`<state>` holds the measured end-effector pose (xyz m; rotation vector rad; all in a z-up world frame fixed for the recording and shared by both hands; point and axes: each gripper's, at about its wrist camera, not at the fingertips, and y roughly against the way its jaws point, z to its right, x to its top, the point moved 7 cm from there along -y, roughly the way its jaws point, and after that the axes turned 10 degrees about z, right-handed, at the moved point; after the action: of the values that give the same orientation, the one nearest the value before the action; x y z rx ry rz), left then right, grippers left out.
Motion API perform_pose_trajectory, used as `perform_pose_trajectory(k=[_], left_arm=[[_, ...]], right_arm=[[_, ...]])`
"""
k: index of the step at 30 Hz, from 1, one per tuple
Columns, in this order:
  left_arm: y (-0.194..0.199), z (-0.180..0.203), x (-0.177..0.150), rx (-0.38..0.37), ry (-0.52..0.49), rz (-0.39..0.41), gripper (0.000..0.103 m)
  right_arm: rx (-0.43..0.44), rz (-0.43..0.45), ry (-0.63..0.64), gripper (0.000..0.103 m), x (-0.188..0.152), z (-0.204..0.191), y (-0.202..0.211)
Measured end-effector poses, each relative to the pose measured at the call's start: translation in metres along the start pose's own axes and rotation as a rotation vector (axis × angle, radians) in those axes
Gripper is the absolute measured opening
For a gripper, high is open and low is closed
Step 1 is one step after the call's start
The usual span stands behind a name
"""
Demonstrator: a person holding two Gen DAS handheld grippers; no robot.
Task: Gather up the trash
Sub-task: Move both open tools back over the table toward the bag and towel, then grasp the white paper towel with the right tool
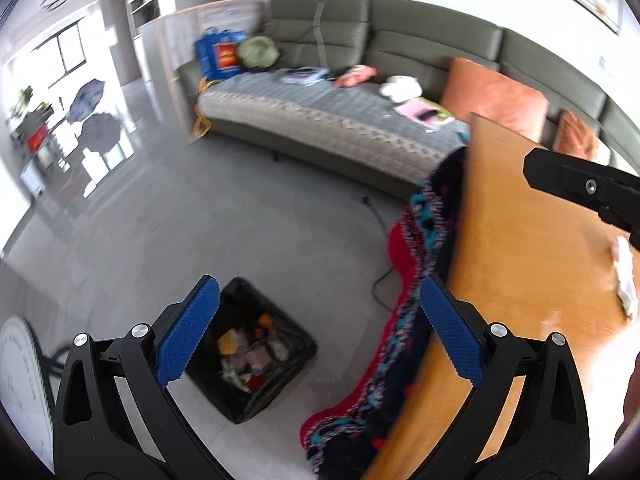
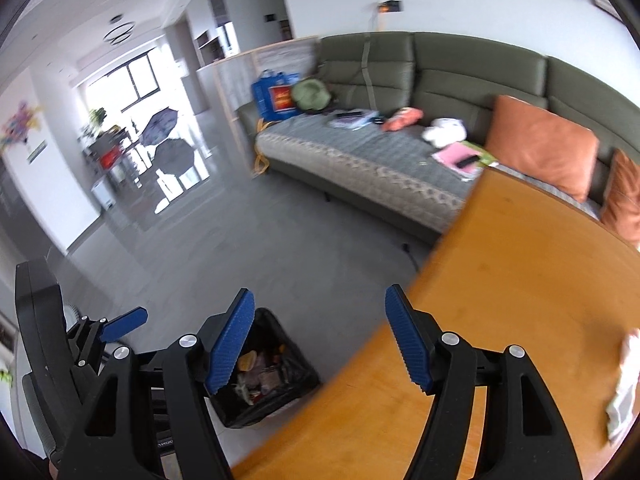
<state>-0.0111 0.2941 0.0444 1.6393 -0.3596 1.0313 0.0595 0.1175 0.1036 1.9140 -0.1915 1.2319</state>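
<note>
A black trash bin (image 1: 256,350) lined with a black bag stands on the grey floor beside the wooden table (image 1: 520,264); it holds several pieces of trash. It also shows in the right wrist view (image 2: 264,372). My left gripper (image 1: 316,328) is open and empty, above the floor between bin and table edge. My right gripper (image 2: 320,340) is open and empty, above the table's left edge near the bin. Crumpled white paper (image 1: 626,276) lies on the table at the right, also in the right wrist view (image 2: 624,384).
A multicoloured knitted blanket (image 1: 400,300) hangs off the table's left edge to the floor. A green sofa (image 1: 360,92) with orange cushions (image 1: 492,96) and clutter stands behind. A black cable (image 1: 380,240) lies on the floor. A white fan (image 1: 20,376) stands at the left.
</note>
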Motion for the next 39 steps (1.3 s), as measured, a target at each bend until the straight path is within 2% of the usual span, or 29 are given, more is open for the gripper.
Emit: perform_pose_trajectory(k=[12, 21, 26, 32, 39], left_arm=[[0.008, 0.145, 0.0, -0.157, -0.134, 0.008, 0.097], [0.005, 0.252, -0.008, -0.284, -0.217, -0.018, 0.097], [0.004, 0.296, -0.015, -0.337, -0.255, -0.034, 0.097], [-0.009, 0.353, -0.025, -0.385, -0.337, -0.063, 0.097], [-0.023, 0.385, -0.037, -0.397, -0.407, -0.108, 0.097]], right_arm=[[-0.16, 0.037, -0.117, 0.069, -0.028, 0.137, 0.068], [-0.344, 0.018, -0.247, 0.069, -0.078, 0.264, 0.119], [-0.447, -0.012, -0.315, 0.069, -0.111, 0.328, 0.139], [-0.511, -0.075, -0.371, 0.069, -0.146, 0.377, 0.137], [-0.53, -0.142, -0.392, 0.069, -0.175, 0.399, 0.121]])
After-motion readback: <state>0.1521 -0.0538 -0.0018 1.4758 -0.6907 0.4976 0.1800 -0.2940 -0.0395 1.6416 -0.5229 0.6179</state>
